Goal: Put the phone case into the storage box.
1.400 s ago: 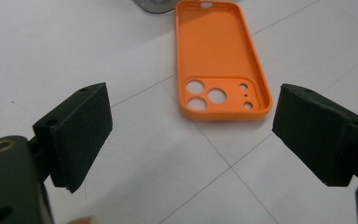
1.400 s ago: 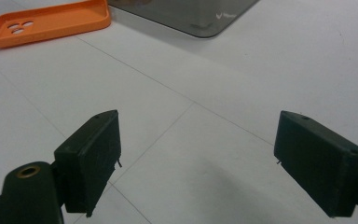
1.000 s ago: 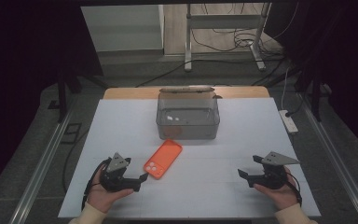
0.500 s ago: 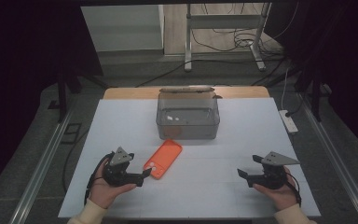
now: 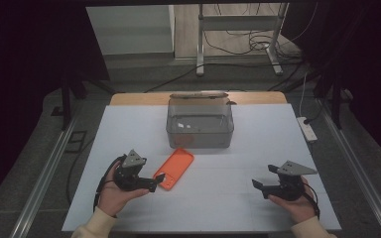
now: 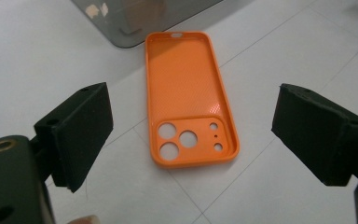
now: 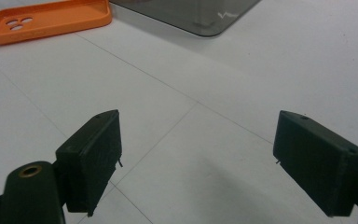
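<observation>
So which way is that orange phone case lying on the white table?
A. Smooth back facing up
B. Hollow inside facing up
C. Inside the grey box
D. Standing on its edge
B: in the left gripper view the orange phone case lies flat, its raised rim and textured inner surface facing up, between the open left gripper jaws.

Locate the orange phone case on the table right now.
In the high view, the orange phone case lies flat left of centre, just in front of the grey box and just ahead of the open left gripper.
</observation>
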### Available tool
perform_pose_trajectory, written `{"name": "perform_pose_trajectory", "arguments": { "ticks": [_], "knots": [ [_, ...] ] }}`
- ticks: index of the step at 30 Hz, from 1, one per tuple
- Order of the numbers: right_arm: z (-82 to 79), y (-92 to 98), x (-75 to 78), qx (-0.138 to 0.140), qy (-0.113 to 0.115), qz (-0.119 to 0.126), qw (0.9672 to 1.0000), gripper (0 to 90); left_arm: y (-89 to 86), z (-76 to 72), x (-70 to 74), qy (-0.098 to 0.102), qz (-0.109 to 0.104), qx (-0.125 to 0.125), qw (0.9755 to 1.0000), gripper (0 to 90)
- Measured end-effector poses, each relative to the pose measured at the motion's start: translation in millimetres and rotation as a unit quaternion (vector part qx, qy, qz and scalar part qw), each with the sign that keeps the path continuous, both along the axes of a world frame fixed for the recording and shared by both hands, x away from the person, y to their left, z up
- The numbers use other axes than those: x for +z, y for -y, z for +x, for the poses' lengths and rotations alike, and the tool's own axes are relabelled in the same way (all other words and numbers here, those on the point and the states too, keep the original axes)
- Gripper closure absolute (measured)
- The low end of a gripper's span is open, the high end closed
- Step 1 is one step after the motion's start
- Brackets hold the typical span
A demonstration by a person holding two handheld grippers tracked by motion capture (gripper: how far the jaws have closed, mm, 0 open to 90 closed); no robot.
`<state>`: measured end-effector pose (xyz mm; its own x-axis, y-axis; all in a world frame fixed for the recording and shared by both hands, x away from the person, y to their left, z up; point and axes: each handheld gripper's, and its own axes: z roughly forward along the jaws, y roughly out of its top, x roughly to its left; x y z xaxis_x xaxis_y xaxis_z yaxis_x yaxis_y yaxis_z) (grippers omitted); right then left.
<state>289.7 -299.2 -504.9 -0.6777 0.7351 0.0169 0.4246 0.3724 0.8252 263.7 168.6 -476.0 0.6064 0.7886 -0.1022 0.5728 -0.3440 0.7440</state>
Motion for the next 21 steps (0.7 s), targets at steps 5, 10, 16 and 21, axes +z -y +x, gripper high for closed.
{"name": "perform_pose_trajectory", "arguments": {
  "ticks": [5,10,16,21],
  "knots": [
    [-1.1,1.0,0.2,-0.001,0.002,0.000,1.0000,15.6,4.5,5.1,0.3,-0.004,0.006,0.001,1.0000,13.6],
    [-1.7,2.6,-0.3,-0.004,0.000,-0.001,1.0000,15.6,7.6,11.9,0.5,-0.013,0.013,-0.005,0.9998,13.6],
    [-3.6,4.7,0.1,-0.007,0.003,-0.002,1.0000,15.7,12.4,22.3,-1.3,-0.024,0.023,-0.013,0.9994,13.9],
    [-4.3,6.4,-0.1,-0.010,0.001,-0.005,0.9999,15.8,12.9,28.2,-2.5,-0.036,0.029,-0.017,0.9988,14.7]
  ]
}}
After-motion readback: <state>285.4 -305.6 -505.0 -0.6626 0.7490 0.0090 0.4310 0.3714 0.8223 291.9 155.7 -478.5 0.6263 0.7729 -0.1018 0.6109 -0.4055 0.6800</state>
